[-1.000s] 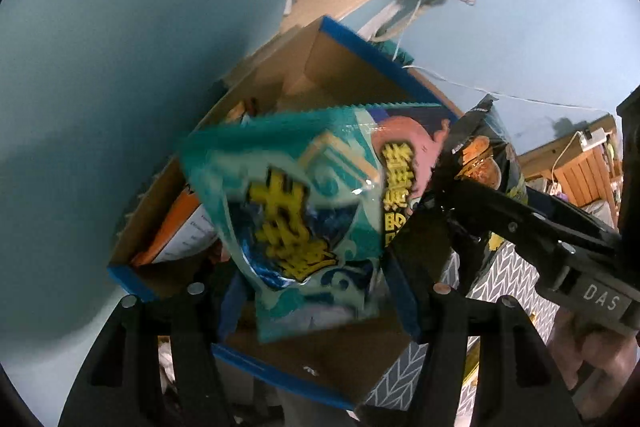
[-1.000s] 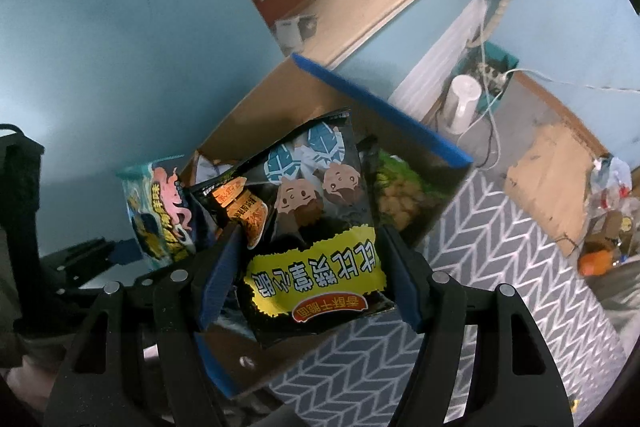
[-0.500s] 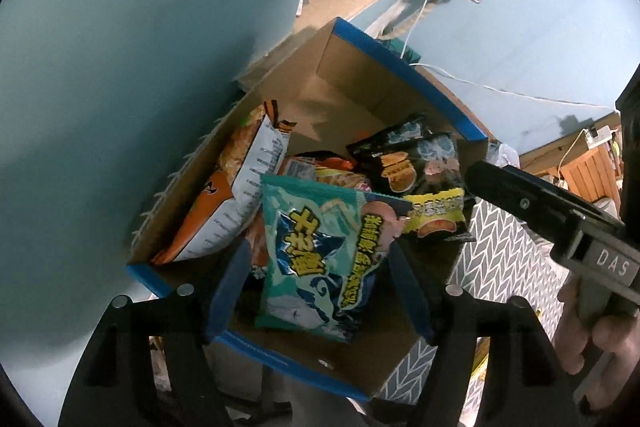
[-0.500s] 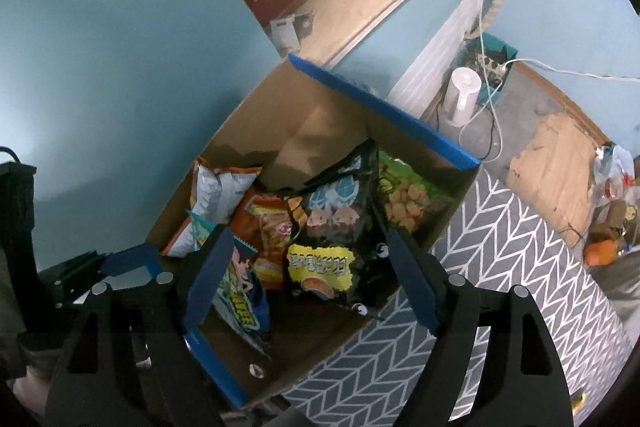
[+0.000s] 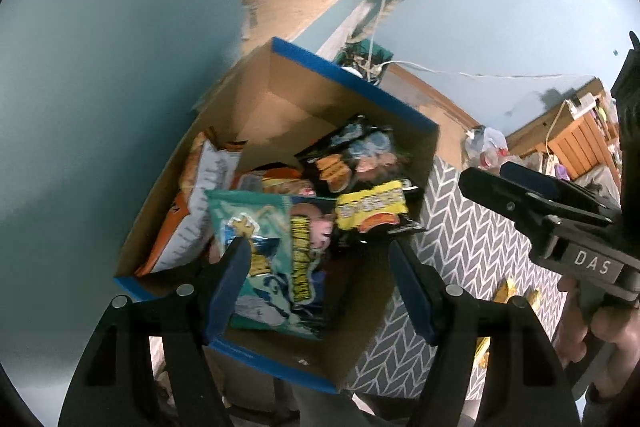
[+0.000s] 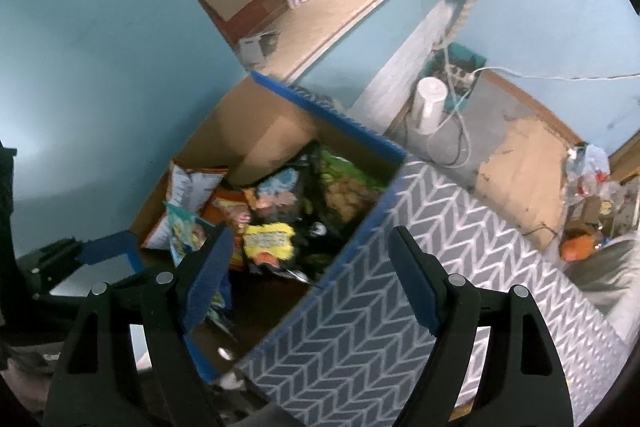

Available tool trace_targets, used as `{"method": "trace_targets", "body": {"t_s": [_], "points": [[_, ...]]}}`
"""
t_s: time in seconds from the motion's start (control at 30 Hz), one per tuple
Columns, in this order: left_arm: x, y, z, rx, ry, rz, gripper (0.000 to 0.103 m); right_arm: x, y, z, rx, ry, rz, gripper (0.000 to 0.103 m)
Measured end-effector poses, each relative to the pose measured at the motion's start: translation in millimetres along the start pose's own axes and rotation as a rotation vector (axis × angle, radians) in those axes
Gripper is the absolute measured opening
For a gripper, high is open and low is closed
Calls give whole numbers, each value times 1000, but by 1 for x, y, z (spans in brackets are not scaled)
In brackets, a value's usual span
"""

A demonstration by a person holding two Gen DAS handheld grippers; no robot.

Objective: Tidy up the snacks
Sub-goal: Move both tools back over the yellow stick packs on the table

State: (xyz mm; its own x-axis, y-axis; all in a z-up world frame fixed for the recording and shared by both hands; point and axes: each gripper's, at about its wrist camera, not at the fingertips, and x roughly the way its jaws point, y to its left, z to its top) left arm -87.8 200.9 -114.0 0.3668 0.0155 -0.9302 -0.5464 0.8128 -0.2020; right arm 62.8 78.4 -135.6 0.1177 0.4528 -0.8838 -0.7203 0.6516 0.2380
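A cardboard box with blue rim [image 5: 352, 79] [image 6: 328, 111] holds several snack bags. A teal bag [image 5: 280, 259] [image 6: 184, 231] lies at its near end, a black-and-yellow bag [image 5: 368, 187] [image 6: 272, 223] beside it, an orange-and-white bag [image 5: 192, 211] [image 6: 188, 187] at the left, and a green bag [image 6: 344, 183] at the right. My left gripper [image 5: 320, 279] is open and empty above the teal bag. My right gripper [image 6: 308, 275] is open and empty above the box's right edge; it also shows in the left wrist view [image 5: 532, 195].
The box sits against a blue wall [image 5: 100, 87] beside a grey chevron cloth [image 6: 440, 247] [image 5: 472, 239]. A wooden shelf [image 6: 320, 27] behind holds a cardboard carton, mugs and a hair dryer. Cables and a white cylinder [image 6: 428, 103] stand on the floor.
Both grippers let go of their bags: the teal and the black-and-yellow bags dropped into the box. Both grippers have since pulled back and up, open.
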Motion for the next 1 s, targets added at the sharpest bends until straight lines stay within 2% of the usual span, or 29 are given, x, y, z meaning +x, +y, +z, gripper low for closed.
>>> {"method": "trace_targets", "body": {"t_s": [0.37, 1.0], "points": [[10, -54, -4, 119, 28, -39, 73, -25, -56, -30, 127, -14, -71, 80], [40, -156, -23, 369, 121, -120, 74, -63, -141, -111, 386, -12, -170, 80]]}}
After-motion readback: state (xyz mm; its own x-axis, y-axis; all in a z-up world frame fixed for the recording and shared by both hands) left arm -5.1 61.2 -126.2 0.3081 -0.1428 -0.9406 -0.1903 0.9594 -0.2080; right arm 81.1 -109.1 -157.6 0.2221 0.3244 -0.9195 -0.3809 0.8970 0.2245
